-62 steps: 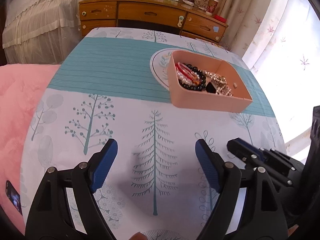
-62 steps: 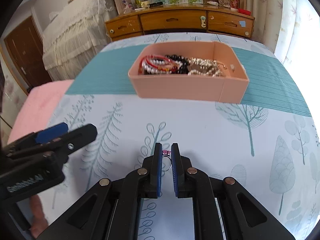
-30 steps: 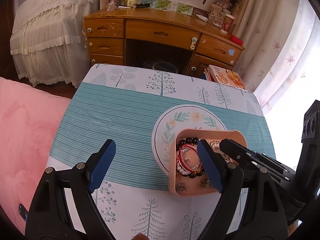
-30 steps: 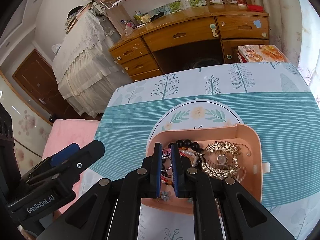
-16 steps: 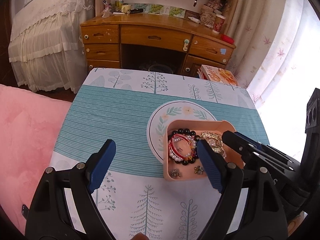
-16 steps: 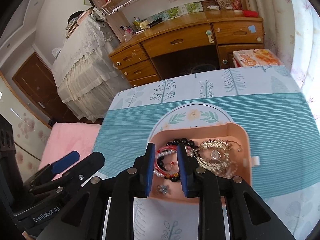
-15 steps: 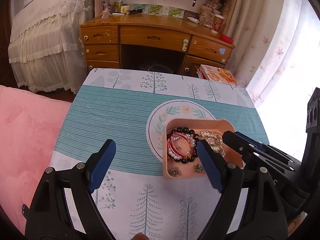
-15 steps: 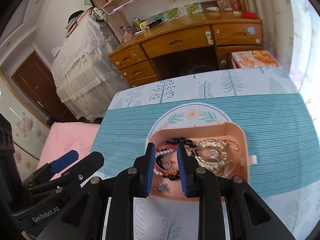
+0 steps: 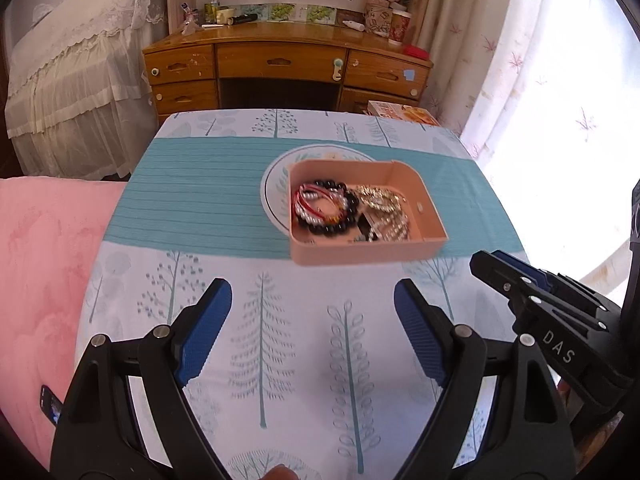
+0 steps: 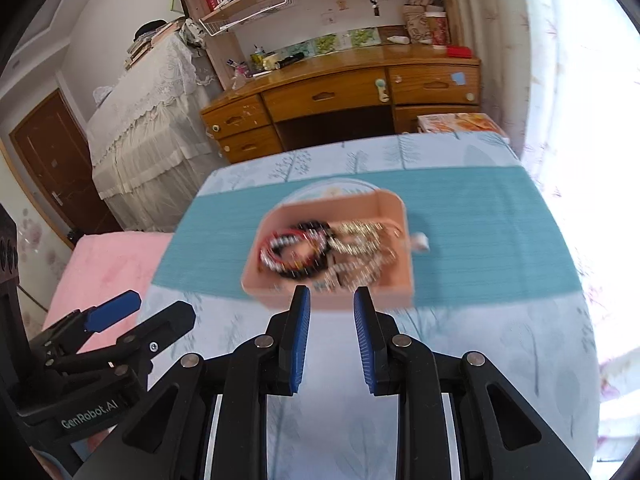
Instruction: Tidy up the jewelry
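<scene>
Near the pink box [image 9: 366, 254], on the tree-print tablecloth [image 9: 280, 320]: sitting half over a round plate [image 9: 274, 196], holding bracelets [image 9: 322, 210] and a gold chain [image 9: 384, 208]. Hovering short of the box's near wall, both empty: right gripper [image 10: 331, 334] with fingers slightly apart, left gripper [image 9: 312, 332] with fingers wide apart. Probably finishing a drop-off; next, finding any loose piece, none showing on the cloth. Lying with long axis crosswise to the grippers, open side facing up.
</scene>
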`<state>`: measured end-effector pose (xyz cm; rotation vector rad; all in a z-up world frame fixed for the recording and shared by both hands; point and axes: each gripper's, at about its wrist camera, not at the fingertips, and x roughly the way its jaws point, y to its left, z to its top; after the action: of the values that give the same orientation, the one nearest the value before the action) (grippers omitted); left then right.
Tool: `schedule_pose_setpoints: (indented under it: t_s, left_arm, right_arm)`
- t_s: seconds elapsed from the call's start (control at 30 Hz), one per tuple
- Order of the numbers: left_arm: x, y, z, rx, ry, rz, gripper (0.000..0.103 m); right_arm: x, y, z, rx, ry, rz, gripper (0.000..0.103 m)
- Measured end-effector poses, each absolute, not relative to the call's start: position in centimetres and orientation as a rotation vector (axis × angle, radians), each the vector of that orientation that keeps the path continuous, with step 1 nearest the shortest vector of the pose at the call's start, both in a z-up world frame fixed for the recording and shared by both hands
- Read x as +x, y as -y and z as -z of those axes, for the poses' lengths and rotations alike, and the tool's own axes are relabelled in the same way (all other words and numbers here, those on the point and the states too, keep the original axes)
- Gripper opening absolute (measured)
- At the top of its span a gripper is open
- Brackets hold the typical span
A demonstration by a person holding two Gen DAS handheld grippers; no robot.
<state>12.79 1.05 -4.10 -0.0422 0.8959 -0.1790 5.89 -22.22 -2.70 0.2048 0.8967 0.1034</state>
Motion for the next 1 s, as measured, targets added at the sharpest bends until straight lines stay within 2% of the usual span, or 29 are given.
schedule_pose_setpoints:
  t_s: [0.13, 0.23, 0.4, 0.57, 1.0]
  left_arm:
    - [9.9, -0.7, 4.3, -0.027, -0.884, 0.163, 0.082]
    - [8.0, -0.6, 4.3, -0.027, -0.894, 0.165, 0.082]
    - [5.0, -0.6, 3.7, -0.013, -0.889, 0.124, 0.082]
    - [2.2, -0.4, 3.2, 0.004, -0.88, 0.096, 0.082]
    - [-2.1, 0.1, 0.5, 0.028, -0.801, 0.044, 0.082]
  right_arm:
    - [1.8, 23.0, 3.2, 0.199, -0.905, -0.091, 0.025]
    - [-1.3, 23.1, 3.0, 0.195, -0.894, -0.086, 0.035]
    - [-5.9, 22.5, 2.0, 0.175, -0.871, -0.109, 0.036]
    - [-9.2, 21.5, 0.8, 0.151, -0.845, -0.109, 0.05]
    - [-13.6, 20.6, -2.8, 0.122, -0.786, -0.095, 0.051]
